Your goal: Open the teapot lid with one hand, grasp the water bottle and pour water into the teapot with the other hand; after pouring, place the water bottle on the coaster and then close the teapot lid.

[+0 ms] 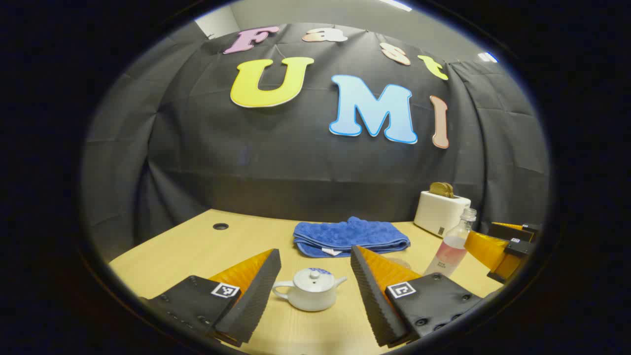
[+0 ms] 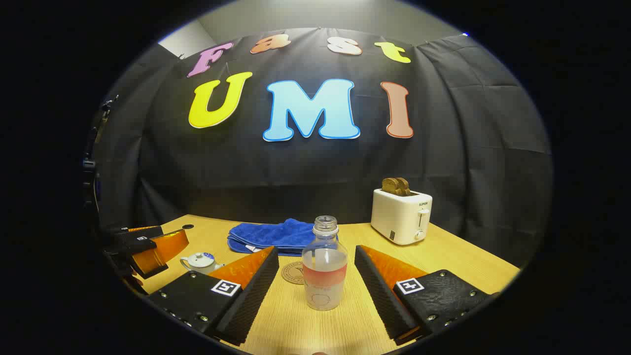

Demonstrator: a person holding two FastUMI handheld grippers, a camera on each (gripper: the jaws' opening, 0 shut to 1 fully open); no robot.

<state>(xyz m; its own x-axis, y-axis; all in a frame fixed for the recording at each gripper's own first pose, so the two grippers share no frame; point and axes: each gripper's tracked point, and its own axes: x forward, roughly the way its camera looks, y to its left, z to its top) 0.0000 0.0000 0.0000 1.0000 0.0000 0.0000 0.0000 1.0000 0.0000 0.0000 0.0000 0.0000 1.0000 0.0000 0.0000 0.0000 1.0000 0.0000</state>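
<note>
Directly between the spread fingers of the left gripper (image 1: pixel 315 276) sits the white teapot (image 1: pixel 310 290), lid on. Likewise the uncapped water bottle (image 2: pixel 324 268) stands between the wide-open right gripper (image 2: pixel 315 276), coaster (image 2: pixel 294 272) behind. A clumsy closure could tip the bottle, spilling water.

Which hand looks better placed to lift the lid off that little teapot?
The left. Its gripper is open with the teapot sitting right between its jaws, lid on. The right gripper is lined up with the water bottle instead, the teapot far off to its side.
</note>
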